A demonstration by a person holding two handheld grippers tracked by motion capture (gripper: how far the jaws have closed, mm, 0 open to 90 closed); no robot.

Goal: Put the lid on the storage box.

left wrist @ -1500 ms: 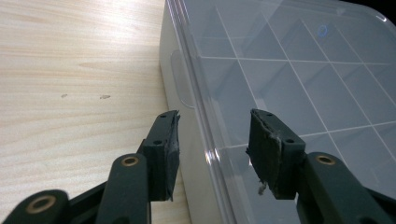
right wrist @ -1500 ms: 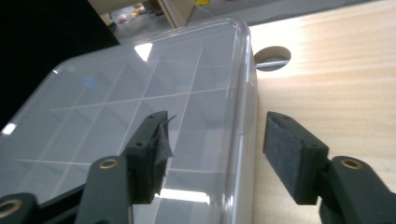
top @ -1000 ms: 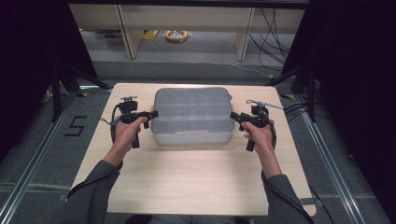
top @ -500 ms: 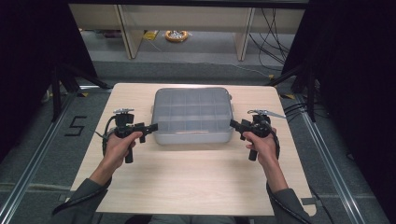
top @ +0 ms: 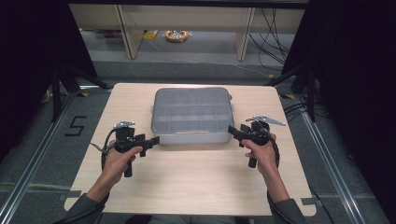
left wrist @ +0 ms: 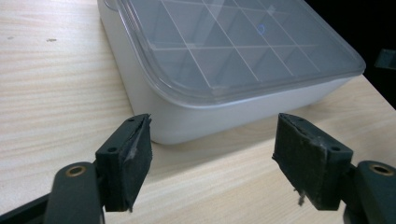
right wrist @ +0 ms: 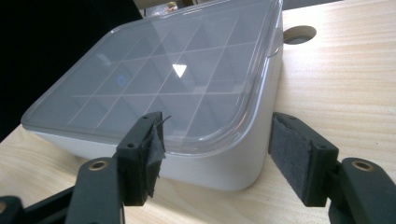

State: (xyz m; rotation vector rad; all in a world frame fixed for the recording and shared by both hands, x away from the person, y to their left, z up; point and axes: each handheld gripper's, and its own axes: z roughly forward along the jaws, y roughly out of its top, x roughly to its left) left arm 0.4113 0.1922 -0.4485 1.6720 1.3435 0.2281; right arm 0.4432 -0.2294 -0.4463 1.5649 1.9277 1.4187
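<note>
— Both grippers have pulled back toward the person since a second ago, off the box's sides. What's underneath?

— A pale wooden table (top: 187,186), grey floor around it, shelving legs and cables behind.

— Anything in the way?

— Nothing between the jaws and the box (top: 191,116). A round hole (right wrist: 299,34) is cut in the tabletop beside it.

— And the box?

— It sits mid-table, clear lid on, divided into compartments; I can't tell what's inside.

— The grippers?

— The left gripper (top: 150,140) and right gripper (top: 234,132) both gape wide near its front corners, holding nothing.
</note>
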